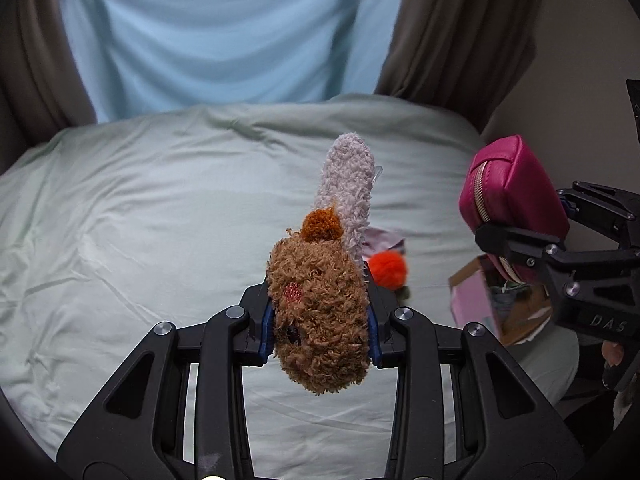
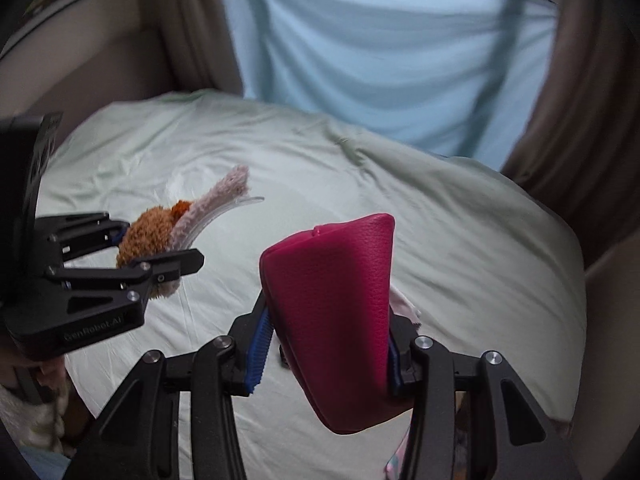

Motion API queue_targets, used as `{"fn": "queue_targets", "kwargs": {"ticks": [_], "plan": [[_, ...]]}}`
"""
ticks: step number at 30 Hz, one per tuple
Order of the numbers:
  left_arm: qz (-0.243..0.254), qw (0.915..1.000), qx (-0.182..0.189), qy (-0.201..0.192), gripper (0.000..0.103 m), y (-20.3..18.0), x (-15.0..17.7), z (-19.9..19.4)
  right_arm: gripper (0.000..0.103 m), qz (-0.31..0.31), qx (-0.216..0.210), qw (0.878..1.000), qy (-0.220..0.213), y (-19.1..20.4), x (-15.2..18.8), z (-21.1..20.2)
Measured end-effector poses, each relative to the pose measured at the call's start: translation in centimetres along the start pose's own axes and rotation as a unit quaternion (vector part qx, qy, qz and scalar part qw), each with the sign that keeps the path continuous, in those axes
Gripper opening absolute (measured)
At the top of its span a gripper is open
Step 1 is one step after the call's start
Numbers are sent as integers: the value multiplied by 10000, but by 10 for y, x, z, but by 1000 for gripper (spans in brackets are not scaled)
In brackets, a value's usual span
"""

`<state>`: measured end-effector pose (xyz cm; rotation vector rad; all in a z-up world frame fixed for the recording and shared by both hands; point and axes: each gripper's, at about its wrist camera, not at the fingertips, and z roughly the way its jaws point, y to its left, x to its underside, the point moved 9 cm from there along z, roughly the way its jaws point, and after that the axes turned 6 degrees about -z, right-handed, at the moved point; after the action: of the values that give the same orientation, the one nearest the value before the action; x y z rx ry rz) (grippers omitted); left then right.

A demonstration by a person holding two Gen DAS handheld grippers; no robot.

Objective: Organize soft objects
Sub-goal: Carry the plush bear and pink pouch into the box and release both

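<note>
My left gripper (image 1: 320,320) is shut on a brown plush toy (image 1: 320,312) with a pale fuzzy band (image 1: 348,188) and an orange pompom, held above the pale green bed (image 1: 140,220). The toy (image 2: 148,236) and the left gripper (image 2: 160,256) also show in the right wrist view. My right gripper (image 2: 326,344) is shut on a magenta zip pouch (image 2: 336,312), held above the bed (image 2: 460,240). In the left wrist view the pouch (image 1: 516,196) and the right gripper (image 1: 520,240) are at the right.
An orange pompom (image 1: 387,269) and a pink cloth lie on the bed behind the toy. An open cardboard box (image 1: 496,296) with pink items stands at the bed's right edge. Blue fabric (image 1: 224,32) and brown curtains (image 1: 460,28) hang behind the bed.
</note>
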<state>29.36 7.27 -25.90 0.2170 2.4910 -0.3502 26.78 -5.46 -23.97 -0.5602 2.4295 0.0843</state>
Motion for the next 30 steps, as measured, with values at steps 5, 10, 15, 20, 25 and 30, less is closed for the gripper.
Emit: {"fn": "queue_targets", "kwargs": {"ticks": [5, 10, 15, 20, 25, 30], "plan": [[278, 9994, 186, -107, 31, -56, -6, -27, 43, 691, 224, 9972, -198, -35, 15, -56], [554, 9976, 387, -154, 31, -130, -2, -40, 43, 1324, 477, 9898, -228, -88, 49, -100], [670, 9965, 498, -80, 31, -205, 14, -31, 43, 1850, 585, 9809, -142, -146, 98, -128], [609, 9965, 541, 164, 31, -279, 37, -7, 43, 2114, 698, 9749, 50, -204, 151, -143], [536, 9963, 477, 462, 31, -335, 61, 33, 43, 2234, 693, 9717, 322, -258, 201, -138], [382, 9952, 341, 832, 31, -369, 82, 81, 43, 2331, 537, 9690, 627, -292, 238, -111]]}}
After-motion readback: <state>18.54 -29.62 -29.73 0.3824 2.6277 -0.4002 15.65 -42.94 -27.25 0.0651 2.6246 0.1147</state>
